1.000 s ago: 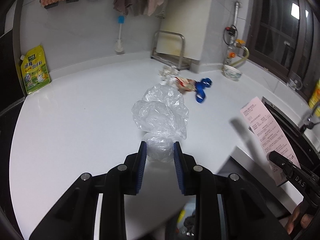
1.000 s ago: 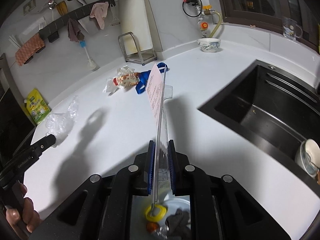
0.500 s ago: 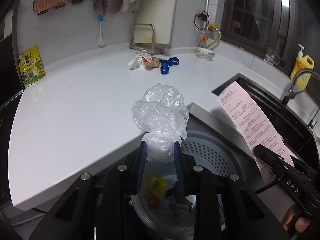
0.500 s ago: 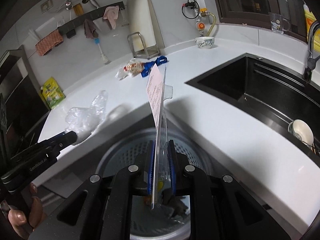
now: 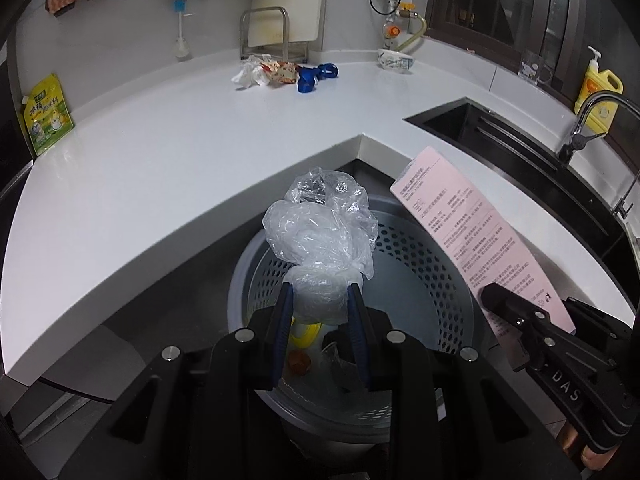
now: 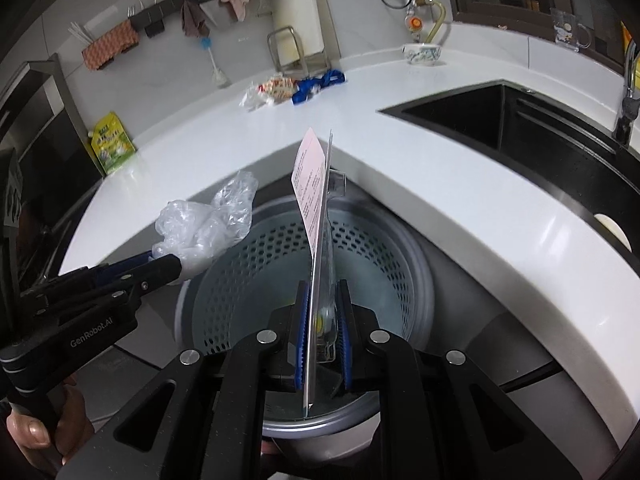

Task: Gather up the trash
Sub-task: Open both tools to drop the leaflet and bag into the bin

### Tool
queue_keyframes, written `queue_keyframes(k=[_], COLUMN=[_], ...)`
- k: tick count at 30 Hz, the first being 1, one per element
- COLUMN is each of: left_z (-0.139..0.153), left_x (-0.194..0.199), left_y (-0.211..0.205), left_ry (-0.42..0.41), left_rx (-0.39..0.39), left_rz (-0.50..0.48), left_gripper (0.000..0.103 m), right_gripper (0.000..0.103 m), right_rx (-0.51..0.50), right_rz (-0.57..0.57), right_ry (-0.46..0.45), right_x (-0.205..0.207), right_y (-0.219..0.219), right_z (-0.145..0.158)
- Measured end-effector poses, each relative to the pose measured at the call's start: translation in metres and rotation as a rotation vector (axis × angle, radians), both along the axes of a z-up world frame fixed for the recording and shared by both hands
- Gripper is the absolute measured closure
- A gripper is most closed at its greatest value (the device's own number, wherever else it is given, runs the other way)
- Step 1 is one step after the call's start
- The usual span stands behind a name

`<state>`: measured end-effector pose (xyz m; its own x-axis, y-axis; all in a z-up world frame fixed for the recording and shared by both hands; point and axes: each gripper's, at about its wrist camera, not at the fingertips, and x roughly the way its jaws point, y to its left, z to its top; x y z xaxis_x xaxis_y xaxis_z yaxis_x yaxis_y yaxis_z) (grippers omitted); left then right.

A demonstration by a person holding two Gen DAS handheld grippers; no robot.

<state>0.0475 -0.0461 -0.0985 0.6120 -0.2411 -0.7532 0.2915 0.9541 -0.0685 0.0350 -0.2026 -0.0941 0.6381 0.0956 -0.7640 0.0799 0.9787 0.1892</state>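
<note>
Both tongs have carried their loads off the white surface [image 5: 168, 168]: our left tongs [image 5: 320, 296] grip the crumpled clear plastic bag [image 5: 320, 236], right tongs [image 6: 322, 300] clamp the pink printed slip [image 6: 310, 184], now above the perforated grey bin [image 5: 432, 264], ready for dropping.

Both cameras ride close above the perforated bin [image 5: 404, 280], angled steeply down over their own fingers. The left wrist view looks toward the countertop [image 5: 180, 152] corner at twelve o'clock, sink [image 5: 500, 136] at two. The right wrist view faces much the same way, sink [image 6: 520, 128] at two o'clock. They share the bin [image 6: 256, 276], the counter and the far wall.
</note>
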Motion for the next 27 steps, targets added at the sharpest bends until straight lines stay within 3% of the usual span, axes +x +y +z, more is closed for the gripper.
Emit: queue_keyframes(k=[12, 14, 15, 16, 17, 27], left_z=[-0.013, -0.014, -0.015, -0.015, -0.014, -0.015], left_x=[0.005, 0.006, 0.007, 0.006, 0.006, 0.009], left_y=[-0.004, -0.004, -0.003, -0.002, 0.0, 0.008], left_ry=[0.04, 0.044, 0.045, 0.043, 0.037, 0.042], left_rx=[0.016, 0.019, 0.021, 0.02, 0.016, 0.009], left_rz=[0.002, 0.007, 0.014, 0.02, 0.03, 0.057], left_gripper=[0.071, 0.061, 0.056, 0.043, 0.039, 0.039], right_gripper=[0.089, 0.088, 0.085, 0.072, 0.061, 0.061], right_rx=[0.032, 0.033, 0.036, 0.034, 0.029, 0.032], right_rz=[-0.012, -0.018, -0.019, -0.022, -0.029, -0.042], right_ry=[0.084, 0.088, 0.089, 0.087, 0.077, 0.065], right_x=[0.008, 0.009, 0.009, 0.01, 0.009, 0.008], right_y=[-0.003, -0.004, -0.004, -0.005, -0.005, -0.009], right_z=[-0.021, -0.022, -0.022, -0.021, -0.02, -0.018])
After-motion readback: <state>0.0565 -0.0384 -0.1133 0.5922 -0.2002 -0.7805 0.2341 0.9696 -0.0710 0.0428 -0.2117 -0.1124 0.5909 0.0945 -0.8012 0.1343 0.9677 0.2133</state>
